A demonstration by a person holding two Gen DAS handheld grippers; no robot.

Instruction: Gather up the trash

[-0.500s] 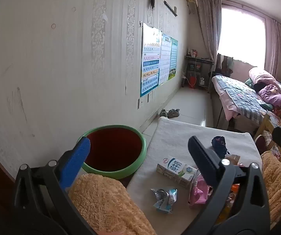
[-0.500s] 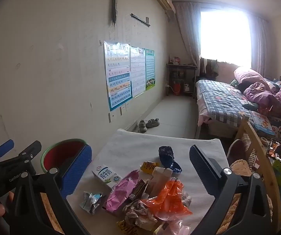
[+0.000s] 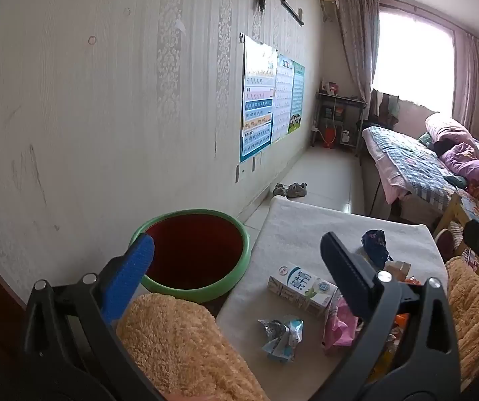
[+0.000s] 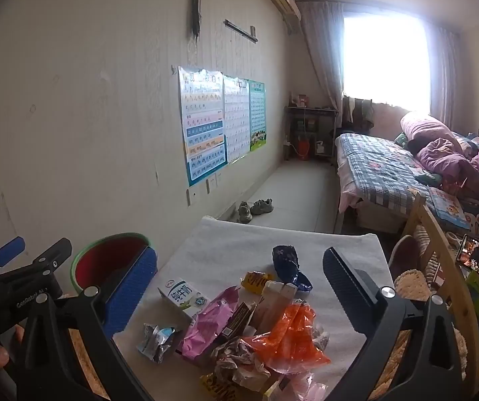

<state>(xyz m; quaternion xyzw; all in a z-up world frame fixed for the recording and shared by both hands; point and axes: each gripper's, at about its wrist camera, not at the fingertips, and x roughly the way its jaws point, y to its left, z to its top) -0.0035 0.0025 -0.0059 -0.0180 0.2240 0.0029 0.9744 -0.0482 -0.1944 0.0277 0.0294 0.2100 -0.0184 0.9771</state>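
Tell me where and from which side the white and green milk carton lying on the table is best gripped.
Probably across its two long flat faces, near the middle. The white and green milk carton lies on its side at the pile's left edge, with bare white table cover beyond it, so approach from above on the side nearest the red bin with the green rim; the pink wrapper crowds its right.

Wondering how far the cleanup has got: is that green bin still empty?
Seemingly empty: the bin shows only bare red inside, though its bottom is hidden. The trash still lies on the table.

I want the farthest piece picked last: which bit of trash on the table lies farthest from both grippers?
The crumpled dark blue wrapper, alone toward the far edge of the white table, beyond the milk carton and the wrapper pile.
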